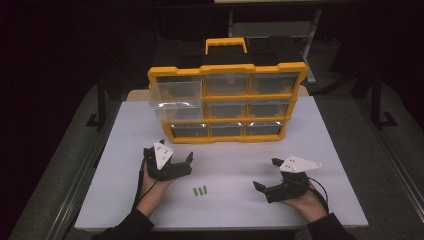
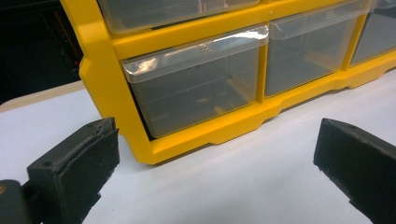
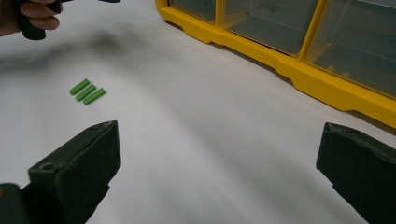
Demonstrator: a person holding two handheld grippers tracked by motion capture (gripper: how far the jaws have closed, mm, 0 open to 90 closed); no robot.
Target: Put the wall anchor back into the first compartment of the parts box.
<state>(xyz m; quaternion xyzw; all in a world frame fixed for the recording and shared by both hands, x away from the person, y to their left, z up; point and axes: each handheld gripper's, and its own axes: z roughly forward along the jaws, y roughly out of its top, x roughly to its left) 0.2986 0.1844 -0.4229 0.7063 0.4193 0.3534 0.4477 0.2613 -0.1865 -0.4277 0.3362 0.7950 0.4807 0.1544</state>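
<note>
3 small green plastic sticks lie side by side on the white table, between the left gripper and right gripper, touching neither. Both grippers' jaws stand apart, empty. Behind the sticks stands the yellow organiser with clear drawers, its top-left drawer pulled out.

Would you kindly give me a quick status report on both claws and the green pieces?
Left claw open, empty, facing yellow organizer. Right claw open, empty. Three green sticks side by side on table, untouched. Path clear.
</note>
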